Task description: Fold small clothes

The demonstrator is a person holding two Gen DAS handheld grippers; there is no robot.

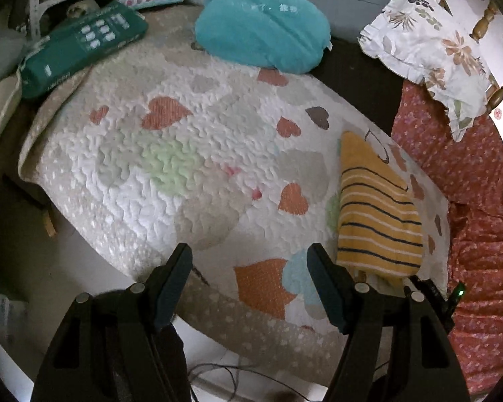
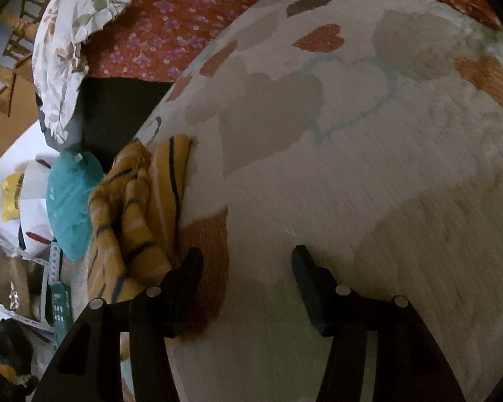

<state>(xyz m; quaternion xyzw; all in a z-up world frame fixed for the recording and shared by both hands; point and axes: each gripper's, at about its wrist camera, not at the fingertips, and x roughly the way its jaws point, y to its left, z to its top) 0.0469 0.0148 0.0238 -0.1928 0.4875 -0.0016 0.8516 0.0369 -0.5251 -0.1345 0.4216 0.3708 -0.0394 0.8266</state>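
A small yellow garment with dark and white stripes [image 1: 377,211] lies folded on the white heart-patterned quilt [image 1: 184,154], at its right side. My left gripper [image 1: 249,251] is open and empty, above the quilt's near edge, just left of the garment. In the right wrist view the same garment [image 2: 141,214] lies bunched at the left edge of the quilt [image 2: 369,167]. My right gripper [image 2: 246,254] is open and empty, low over the quilt, its left finger [image 2: 187,268] close beside the garment.
A teal cushion [image 1: 263,30] and a green package [image 1: 84,47] lie at the quilt's far end. A floral pillow [image 1: 429,50] and red flowered bedspread [image 1: 479,207] lie to the right. Wooden bed rails [image 1: 486,20] stand behind. Clutter and boxes [image 2: 13,268] sit beyond the quilt.
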